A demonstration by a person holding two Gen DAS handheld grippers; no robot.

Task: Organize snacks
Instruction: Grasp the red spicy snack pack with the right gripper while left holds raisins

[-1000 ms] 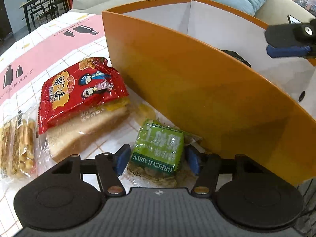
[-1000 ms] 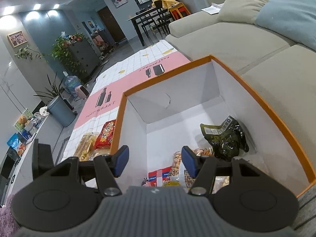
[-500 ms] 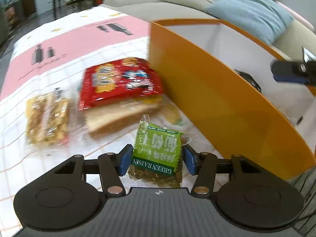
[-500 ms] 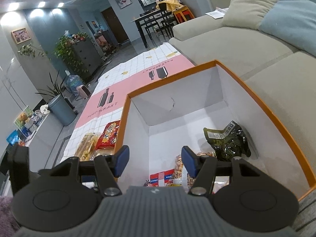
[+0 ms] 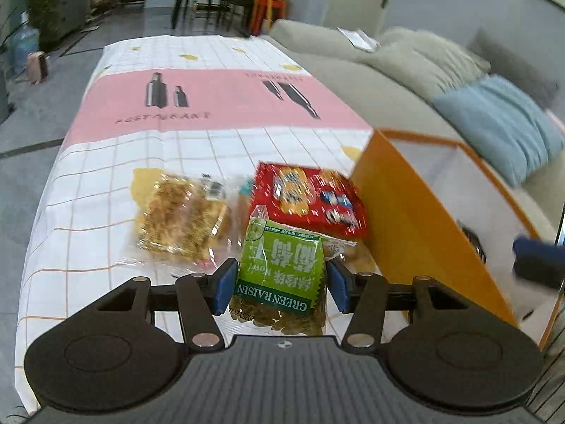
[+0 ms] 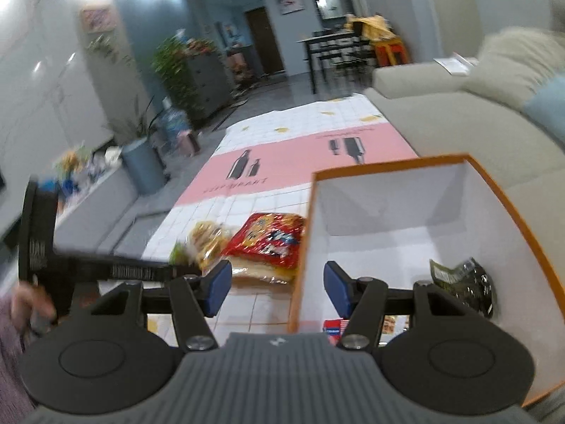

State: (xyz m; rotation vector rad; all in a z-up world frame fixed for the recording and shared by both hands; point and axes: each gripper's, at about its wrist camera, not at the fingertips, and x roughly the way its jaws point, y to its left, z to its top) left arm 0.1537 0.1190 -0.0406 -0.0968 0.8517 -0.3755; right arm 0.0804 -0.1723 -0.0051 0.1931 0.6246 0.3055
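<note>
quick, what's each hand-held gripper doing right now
Left hand-held gripper: closed on the green raisin packet, lifted off the table.
Right hand-held gripper: open, holding nothing, over the rim of the orange box.

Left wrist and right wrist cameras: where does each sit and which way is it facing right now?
Left wrist: on the left gripper, looking down along the tablecloth; its blue pads hold the green raisin packet.
Right wrist: on the right gripper, jaws open and empty, astride the near wall of the orange cardboard box; a hand shows at left.
Shared: box, red snack bag, clear pastry bag.
</note>
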